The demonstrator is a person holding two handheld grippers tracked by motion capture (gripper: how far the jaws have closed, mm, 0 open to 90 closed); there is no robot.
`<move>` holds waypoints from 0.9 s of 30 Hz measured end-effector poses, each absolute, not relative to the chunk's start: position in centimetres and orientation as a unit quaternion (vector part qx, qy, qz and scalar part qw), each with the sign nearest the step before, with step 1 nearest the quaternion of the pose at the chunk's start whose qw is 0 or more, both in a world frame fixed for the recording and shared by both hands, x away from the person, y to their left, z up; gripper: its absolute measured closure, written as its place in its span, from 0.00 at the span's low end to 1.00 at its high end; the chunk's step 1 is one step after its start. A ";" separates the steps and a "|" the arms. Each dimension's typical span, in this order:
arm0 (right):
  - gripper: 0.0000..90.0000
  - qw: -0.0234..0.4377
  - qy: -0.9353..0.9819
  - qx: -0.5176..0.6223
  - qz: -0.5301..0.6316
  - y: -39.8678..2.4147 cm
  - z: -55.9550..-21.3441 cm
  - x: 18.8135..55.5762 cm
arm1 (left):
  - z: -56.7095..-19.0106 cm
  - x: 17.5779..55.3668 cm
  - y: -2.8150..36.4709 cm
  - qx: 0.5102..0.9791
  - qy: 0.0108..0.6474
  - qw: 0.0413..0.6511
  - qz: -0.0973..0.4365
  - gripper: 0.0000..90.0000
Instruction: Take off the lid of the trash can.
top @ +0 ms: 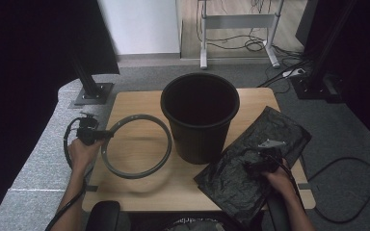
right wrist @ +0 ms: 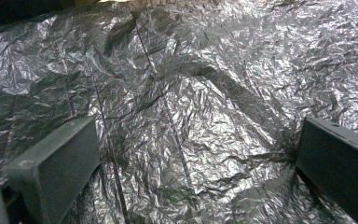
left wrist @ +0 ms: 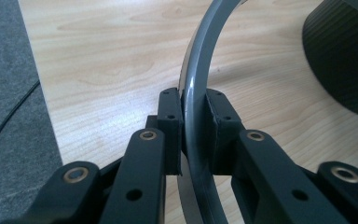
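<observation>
The left hand-held gripper (left wrist: 193,123) is clamped on the grey ring (top: 136,146), its pads pinching the thin band from inside and outside at about nine o'clock on the hoop. The ring looks like a stiff, light plastic hoop, smooth and probably slippery, so a firm edge pinch like this one seems the right hold; gripped at one point only, it may swing or flex. It is a plain grey circle, open in the middle, over the left half of the desk (top: 139,192). At its three o'clock stands the black bin (top: 200,118), close beside it. Farther toward four o'clock lies the crinkled black bag (top: 231,173), soft and thin, with the right hand-held gripper (right wrist: 196,154) spread wide upon it, nothing pinched.
</observation>
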State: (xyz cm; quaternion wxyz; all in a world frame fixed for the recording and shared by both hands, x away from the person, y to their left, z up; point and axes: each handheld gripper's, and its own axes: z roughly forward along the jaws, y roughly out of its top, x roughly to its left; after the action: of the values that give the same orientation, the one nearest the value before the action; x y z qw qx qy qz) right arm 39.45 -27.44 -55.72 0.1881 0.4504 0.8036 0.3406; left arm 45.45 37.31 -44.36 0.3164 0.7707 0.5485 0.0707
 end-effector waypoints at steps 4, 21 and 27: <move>0.00 0.188 0.804 0.451 0.341 -27.4 -55.7 39.4 | -45.7 45.4 37.2 0.768 0.553 0.315 0.075 0.87; 0.00 0.187 0.803 0.451 0.341 -27.4 -55.7 39.4 | -50.7 45.8 36.1 0.766 0.560 0.301 0.098 0.86; 0.00 0.188 0.803 0.451 0.341 -27.4 -55.7 39.4 | -52.1 45.6 35.4 0.771 0.558 0.285 0.116 0.86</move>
State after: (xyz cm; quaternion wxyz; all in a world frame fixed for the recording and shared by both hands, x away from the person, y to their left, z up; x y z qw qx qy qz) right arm 39.45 -27.43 -55.72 0.1877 0.4507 0.8032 0.3412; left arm 45.62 35.36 -52.05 0.2847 0.7705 0.5585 0.1157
